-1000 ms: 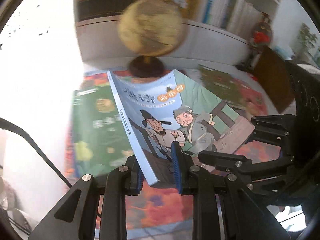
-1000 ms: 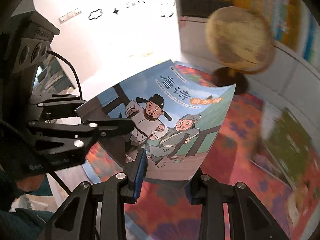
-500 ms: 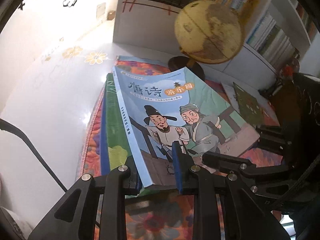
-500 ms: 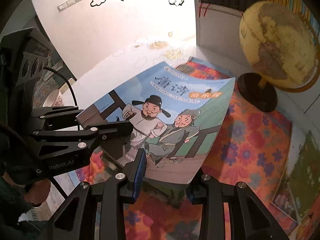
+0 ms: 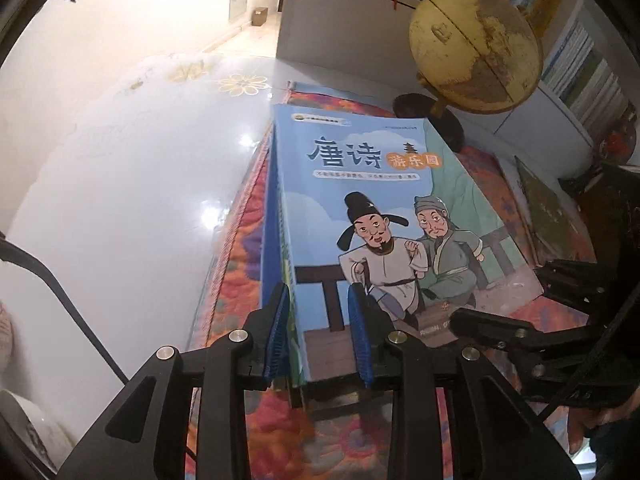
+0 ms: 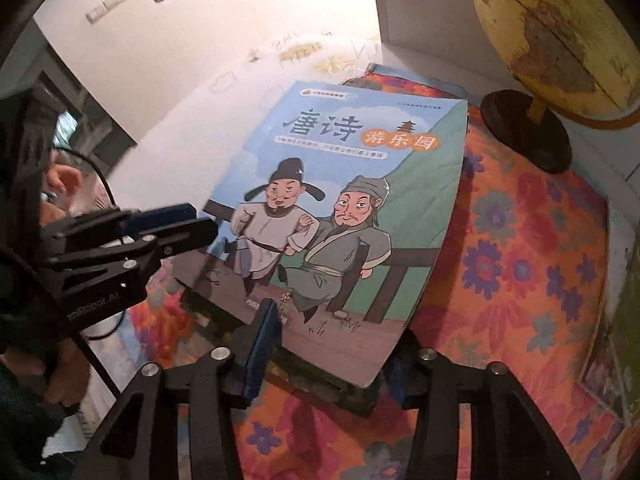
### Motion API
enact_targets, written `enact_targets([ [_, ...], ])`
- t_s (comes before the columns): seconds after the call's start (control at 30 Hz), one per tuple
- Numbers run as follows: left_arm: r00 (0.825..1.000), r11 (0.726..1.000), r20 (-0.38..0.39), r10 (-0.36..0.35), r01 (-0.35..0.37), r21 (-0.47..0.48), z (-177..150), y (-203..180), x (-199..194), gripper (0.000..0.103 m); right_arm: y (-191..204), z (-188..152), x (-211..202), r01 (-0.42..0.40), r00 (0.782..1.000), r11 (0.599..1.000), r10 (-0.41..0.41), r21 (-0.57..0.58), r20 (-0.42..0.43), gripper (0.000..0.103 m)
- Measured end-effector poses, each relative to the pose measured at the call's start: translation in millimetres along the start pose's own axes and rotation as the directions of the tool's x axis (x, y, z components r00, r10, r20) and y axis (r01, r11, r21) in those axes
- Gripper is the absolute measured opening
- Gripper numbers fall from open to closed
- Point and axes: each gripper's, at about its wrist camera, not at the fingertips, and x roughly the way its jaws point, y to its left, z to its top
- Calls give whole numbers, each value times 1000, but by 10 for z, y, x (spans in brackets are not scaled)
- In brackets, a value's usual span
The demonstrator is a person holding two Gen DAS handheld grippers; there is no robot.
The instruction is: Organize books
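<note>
A blue picture book (image 5: pixel 372 200) (image 6: pixel 352 184) with two cartoon men on its cover lies on a stack with a green book (image 5: pixel 286 264), on a floral mat (image 6: pixel 520 260). My left gripper (image 5: pixel 320 332) (image 6: pixel 204 226) is at the book's near spine corner. Its jaws are opening, with one pad still on the cover and the other at the spine side. My right gripper (image 6: pixel 332 356) (image 5: pixel 498 294) straddles the book's near edge. Its jaws are also opening, and a gap shows between the blue pad (image 6: pixel 260 344) and the cover.
A yellow globe (image 5: pixel 476 48) (image 6: pixel 560 32) on a dark base stands on the mat just beyond the stack. Another green book (image 5: pixel 548 208) lies on the mat to the right. A white bookshelf (image 5: pixel 580 60) holds rows of books behind. Glossy white floor (image 5: pixel 120 160) is on the left.
Both grippers brought the blue book down and over the green book, and it now rests flat on the stack. The right jaws have widened; the left jaws look nearly unchanged.
</note>
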Motion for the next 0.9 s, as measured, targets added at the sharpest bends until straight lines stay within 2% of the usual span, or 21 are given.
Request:
enact_targets([
  [0.1,1000,1000,-4,6,-6,-18,9,30,-27,27,-34,-60,-25,-2,1000,1000,2,20,-8,48],
  [0.23,1000,1000,13,5,-5,27,-3,-111,-93,27,-58,-201,-108,27,1000,999,-26,33,-14,49],
  [0.33,1000,996,26,2,-4,92,-12,-327,-134,28,-125,-415,-176,55,998,996,-53,70,-30,49],
  [0.53,998,983,-18,-53,55,176,-112,-758,-80,28,-343,-942,-371,120,992,976,-114,181,-44,49],
  [0.7,995,959,-26,-93,96,267,-220,-1210,-131,28,-521,-1400,-586,169,986,940,-161,296,-53,50],
  [0.9,987,920,1,-162,151,363,-278,-1713,-343,28,-669,-1739,-921,216,974,890,-226,401,-24,50],
])
